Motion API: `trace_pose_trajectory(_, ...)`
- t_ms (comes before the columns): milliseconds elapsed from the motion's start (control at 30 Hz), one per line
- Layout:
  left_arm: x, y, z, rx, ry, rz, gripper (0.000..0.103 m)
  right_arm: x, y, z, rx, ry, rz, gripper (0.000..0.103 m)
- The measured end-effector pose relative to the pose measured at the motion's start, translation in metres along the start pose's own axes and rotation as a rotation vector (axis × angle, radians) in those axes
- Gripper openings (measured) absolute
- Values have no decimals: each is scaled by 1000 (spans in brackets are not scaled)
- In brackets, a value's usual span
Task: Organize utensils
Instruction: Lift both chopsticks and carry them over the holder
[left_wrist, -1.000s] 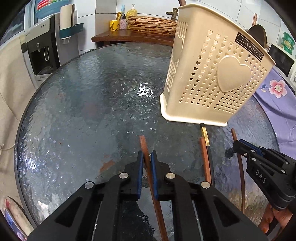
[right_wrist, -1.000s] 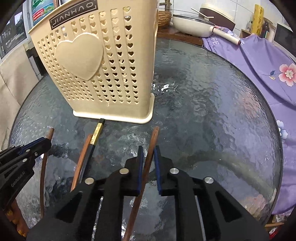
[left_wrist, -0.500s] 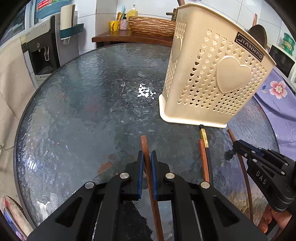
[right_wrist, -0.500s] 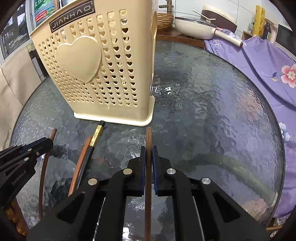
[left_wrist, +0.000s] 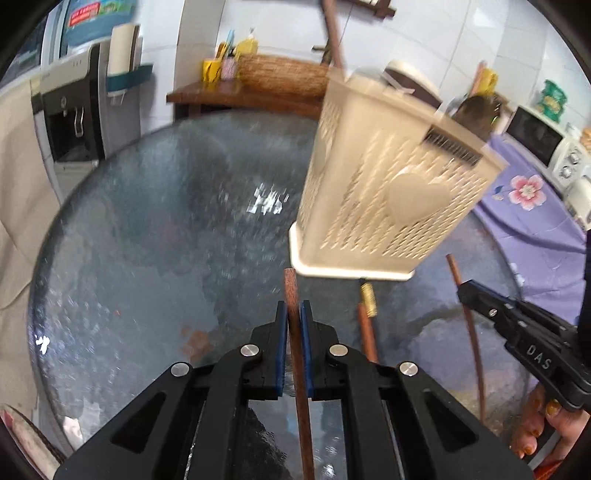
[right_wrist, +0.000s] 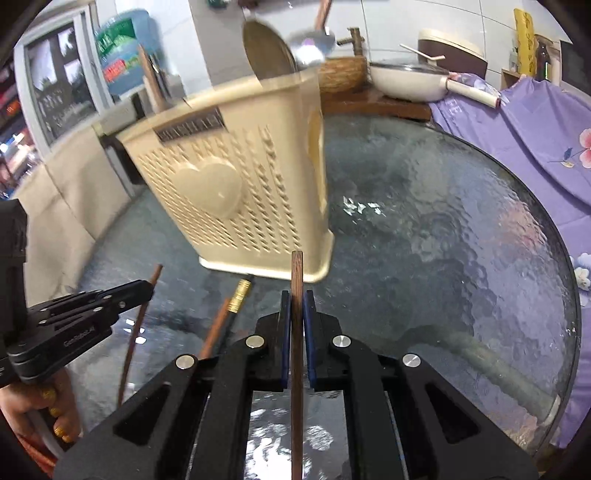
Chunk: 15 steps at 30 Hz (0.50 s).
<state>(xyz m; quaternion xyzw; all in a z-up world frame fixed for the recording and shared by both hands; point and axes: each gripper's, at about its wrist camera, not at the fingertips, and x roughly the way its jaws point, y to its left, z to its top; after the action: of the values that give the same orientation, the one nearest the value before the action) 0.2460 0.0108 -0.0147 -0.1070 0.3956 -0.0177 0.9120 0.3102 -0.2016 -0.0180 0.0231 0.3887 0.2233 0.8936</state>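
A cream perforated utensil holder (left_wrist: 391, 199) with heart shapes stands on the round glass table (left_wrist: 147, 240); it also shows in the right wrist view (right_wrist: 236, 199). My left gripper (left_wrist: 294, 308) is shut on a brown chopstick (left_wrist: 291, 291), held above the table. My right gripper (right_wrist: 296, 299) is shut on another brown chopstick (right_wrist: 296, 273), also lifted. Two more chopsticks (left_wrist: 365, 317) lie on the glass in front of the holder, one black with a gold band (right_wrist: 238, 291). A ladle and a spatula stand in the holder (right_wrist: 269, 51).
A purple flowered cloth (right_wrist: 535, 122) covers the right side. A wooden side table with a woven basket (left_wrist: 280, 74) and a white pan (right_wrist: 410, 81) stands behind. A water dispenser (left_wrist: 74, 110) stands at the left.
Both grippers have lifted up from the table with their chopsticks. The chopsticks now sit straight between the pads. The views are blurred by motion.
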Motion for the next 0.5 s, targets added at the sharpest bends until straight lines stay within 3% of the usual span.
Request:
trace_pose_trajectory(267, -55, -14, 16, 58, -120, -64, 7, -59, 12, 15, -53, -137, 70, 7)
trace_pose_trajectory(500, -88, -23, 22, 101, -181, -98, 7, -103, 25, 26, -96, -208, 141, 7)
